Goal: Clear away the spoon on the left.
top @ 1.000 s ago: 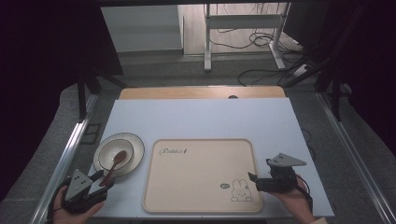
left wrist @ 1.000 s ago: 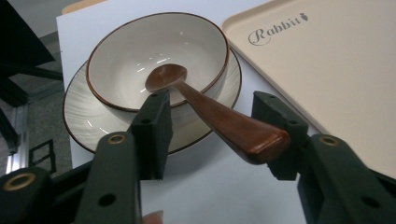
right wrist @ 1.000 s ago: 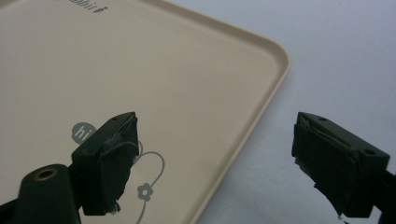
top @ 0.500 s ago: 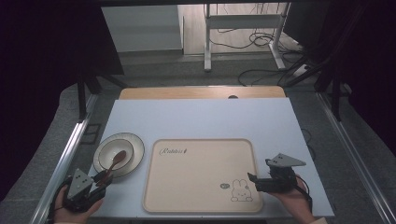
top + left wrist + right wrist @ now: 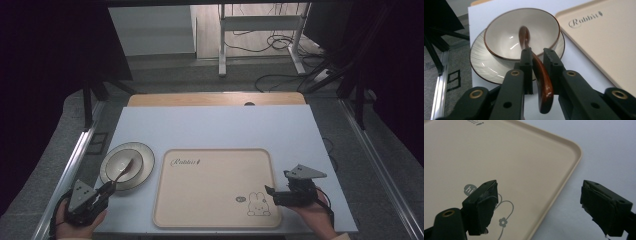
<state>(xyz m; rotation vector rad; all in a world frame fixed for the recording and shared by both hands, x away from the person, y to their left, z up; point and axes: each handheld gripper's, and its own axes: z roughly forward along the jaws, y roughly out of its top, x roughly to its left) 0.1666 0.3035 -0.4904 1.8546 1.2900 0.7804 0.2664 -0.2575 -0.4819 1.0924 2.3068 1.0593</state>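
The brown spoon (image 5: 541, 75) lies with its scoop end inside the cream bowl (image 5: 506, 37) and its handle running out over the bowl's rim toward six o'clock in my left gripper view. The bowl stands on the ribbed plate (image 5: 484, 70), which sits at the left of the white table (image 5: 215, 125), near nine o'clock from the beige tray (image 5: 215, 190) and just beside that tray's left edge.

My left gripper (image 5: 537, 56) is clamped on the spoon's handle: both black jaws press its sides just outside the bowl's rim. In the high view the left gripper (image 5: 107, 189) sits at about seven o'clock from the plate, its tips reaching up to the plate's lower edge. One second ago the jaws stood apart around the handle; they have just been closing, with the handle between them, and now they grip it. The hand itself has kept its place, and the spoon, bowl and plate lie where they lay before.

My right gripper (image 5: 539, 202) hangs with its jaws spread wide and nothing between them, straddling the tray's right rim (image 5: 564, 180) above the printed rabbit. In the high view the right gripper (image 5: 272, 192) sits at four o'clock on the tray, unmoved since the earlier frames.
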